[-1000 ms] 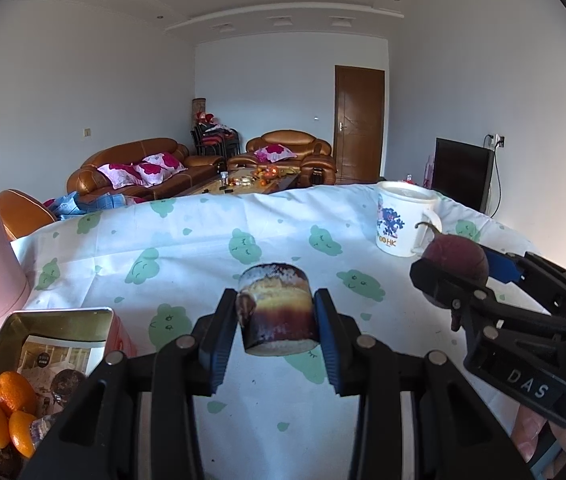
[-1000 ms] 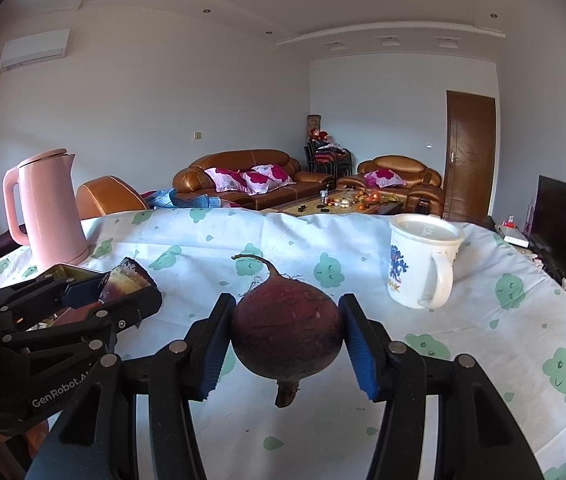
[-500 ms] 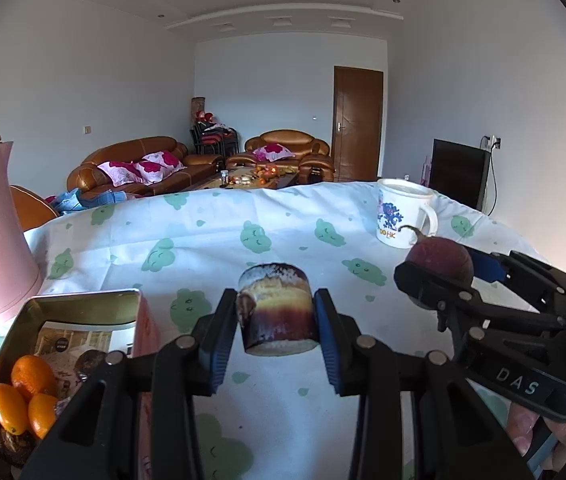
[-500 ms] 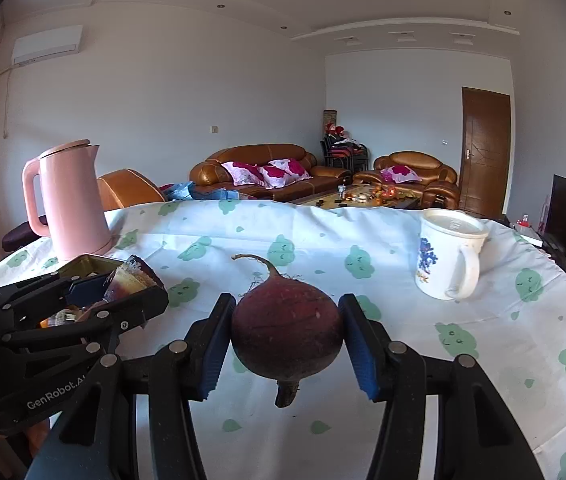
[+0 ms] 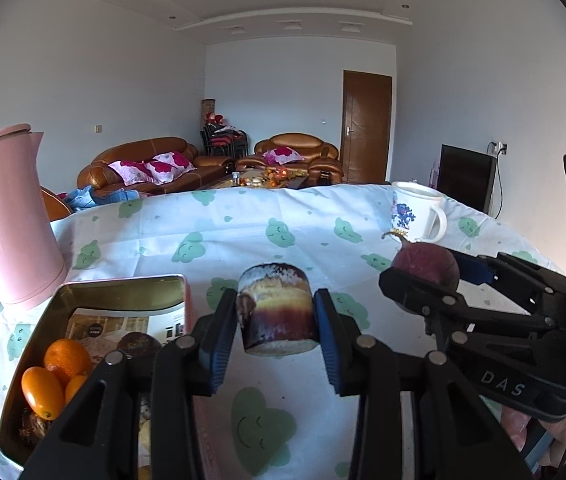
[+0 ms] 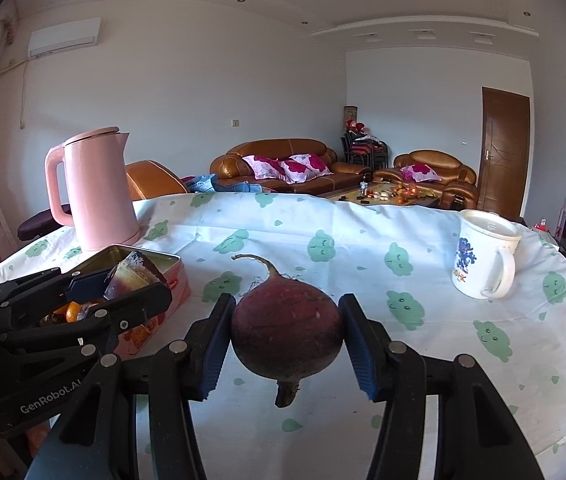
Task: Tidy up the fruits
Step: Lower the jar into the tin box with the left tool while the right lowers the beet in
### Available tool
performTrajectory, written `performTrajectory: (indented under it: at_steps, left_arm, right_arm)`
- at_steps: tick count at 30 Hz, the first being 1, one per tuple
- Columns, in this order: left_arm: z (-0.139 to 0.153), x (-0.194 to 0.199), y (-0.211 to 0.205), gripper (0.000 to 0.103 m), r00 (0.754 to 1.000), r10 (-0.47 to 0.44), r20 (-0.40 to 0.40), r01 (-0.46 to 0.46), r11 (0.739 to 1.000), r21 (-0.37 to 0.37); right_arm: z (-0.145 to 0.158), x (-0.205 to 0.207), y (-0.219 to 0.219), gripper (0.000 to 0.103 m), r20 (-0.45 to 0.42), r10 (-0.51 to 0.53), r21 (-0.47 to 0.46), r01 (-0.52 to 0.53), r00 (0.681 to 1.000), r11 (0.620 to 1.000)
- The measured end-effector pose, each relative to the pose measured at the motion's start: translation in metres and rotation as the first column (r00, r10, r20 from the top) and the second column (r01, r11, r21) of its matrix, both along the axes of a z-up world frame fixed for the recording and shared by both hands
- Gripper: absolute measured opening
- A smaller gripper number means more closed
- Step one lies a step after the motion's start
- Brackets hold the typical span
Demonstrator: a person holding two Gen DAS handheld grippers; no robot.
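Observation:
My left gripper (image 5: 277, 316) is shut on a short brown and yellow sugarcane piece (image 5: 277, 312), held above the table just right of the open pink tin (image 5: 123, 285). The tin holds oranges (image 5: 61, 360) and other dark items. My right gripper (image 6: 287, 334) is shut on a dark red beet (image 6: 287, 334) with a curled root, held above the tablecloth. In the left wrist view the beet (image 5: 427, 264) and right gripper show at right. In the right wrist view the left gripper (image 6: 123, 284) with the cane piece hangs over the tin (image 6: 163, 276).
A pink kettle (image 6: 99, 196) stands at the back left behind the tin. A white mug (image 6: 483, 256) stands at the right. The table (image 6: 323, 232) has a white cloth with green prints. Sofas and a door lie beyond.
Both grippers have swung left with their loads; the tin and kettle have come further into view and the mug has shifted right.

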State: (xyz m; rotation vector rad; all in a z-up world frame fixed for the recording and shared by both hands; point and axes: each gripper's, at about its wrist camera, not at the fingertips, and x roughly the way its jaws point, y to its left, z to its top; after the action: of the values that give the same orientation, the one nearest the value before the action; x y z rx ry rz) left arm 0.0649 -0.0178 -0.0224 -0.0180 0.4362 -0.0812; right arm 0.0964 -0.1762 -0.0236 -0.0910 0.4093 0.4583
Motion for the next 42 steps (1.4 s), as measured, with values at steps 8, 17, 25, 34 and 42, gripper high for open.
performTrajectory:
  at_steps: [8,17,25,34,42]
  left_arm:
    - [0.001,-0.011,0.017,0.04,1.0,0.024,0.007,-0.024,1.0,-0.011]
    - [0.001,-0.022,0.035,0.04,0.998,0.057,0.005,-0.057,0.998,-0.018]
    - [0.0,-0.03,0.056,0.04,0.995,0.098,-0.007,-0.098,0.995,-0.028]
    - [-0.001,-0.039,0.075,0.04,0.99,0.137,-0.014,-0.138,0.99,-0.024]
    - [-0.003,-0.044,0.095,0.04,0.984,0.177,-0.029,-0.178,0.984,-0.017]
  right_arm:
    - [0.0,-0.007,0.018,0.055,0.004,0.035,-0.014,-0.035,0.999,0.999]
    - [0.0,-0.013,0.036,0.055,0.003,0.076,-0.024,-0.075,0.997,0.997]
    - [-0.001,-0.017,0.054,0.055,0.0,0.111,-0.034,-0.111,0.994,0.993]
    - [0.001,-0.023,0.073,0.055,0.007,0.149,-0.044,-0.149,0.989,0.988]
    - [0.006,-0.026,0.091,0.055,0.014,0.189,-0.051,-0.188,0.982,0.981]
